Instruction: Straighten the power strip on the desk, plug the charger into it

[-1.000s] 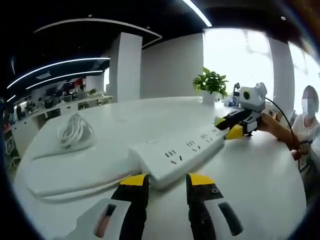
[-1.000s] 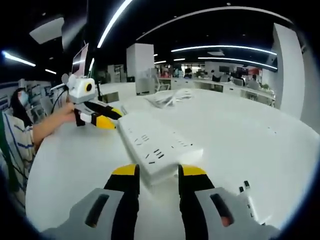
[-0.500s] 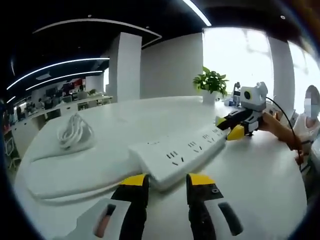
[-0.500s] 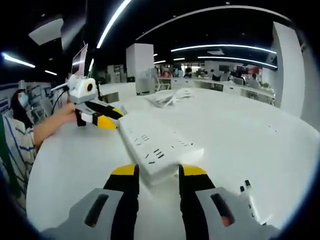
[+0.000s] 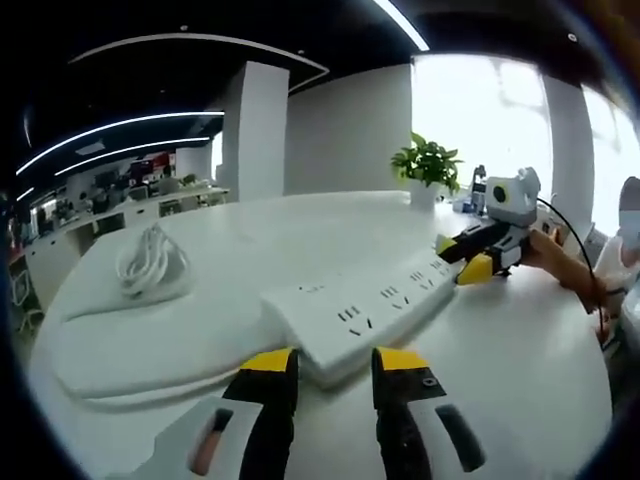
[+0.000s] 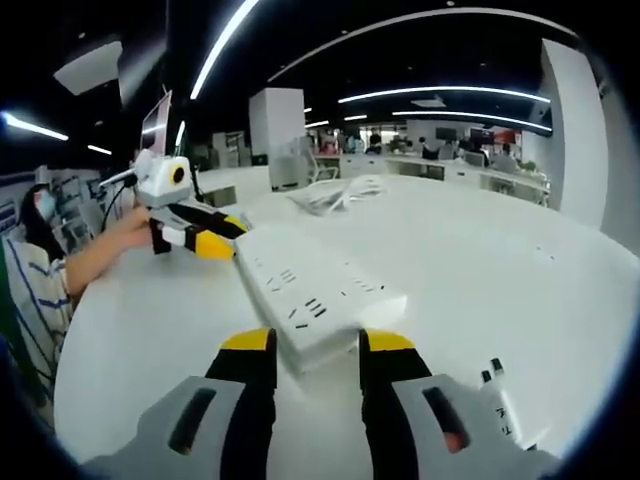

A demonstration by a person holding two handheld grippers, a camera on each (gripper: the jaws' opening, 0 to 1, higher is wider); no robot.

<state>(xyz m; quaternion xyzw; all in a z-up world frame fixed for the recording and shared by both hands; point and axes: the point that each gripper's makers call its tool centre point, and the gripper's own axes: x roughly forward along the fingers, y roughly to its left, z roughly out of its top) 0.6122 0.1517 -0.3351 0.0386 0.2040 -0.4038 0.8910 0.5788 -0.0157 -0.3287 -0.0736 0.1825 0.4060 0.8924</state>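
A long white power strip (image 5: 350, 313) lies aslant across the white desk, its sockets facing up. My left gripper (image 5: 333, 364) has its yellow-tipped jaws closed on the strip's near end. My right gripper (image 5: 466, 256), held by a hand, grips the far end. In the right gripper view the same power strip (image 6: 315, 293) runs away from my right gripper (image 6: 318, 345), which is shut on its near end. At the strip's far end sits the left gripper (image 6: 215, 234). A coiled white cable (image 5: 150, 262) rests on the desk; the same cable (image 6: 338, 194) lies behind the strip.
A potted plant (image 5: 428, 165) stands at the desk's far edge. A person (image 6: 40, 270) sits at the desk's side, arms reaching over it. Small dark-capped pens (image 6: 495, 385) lie near my right gripper. The desk's curved edge (image 5: 110, 385) runs close by on the left.
Almost nothing differs. Both grippers stay on the strip's ends, and the left gripper view has shifted only slightly.
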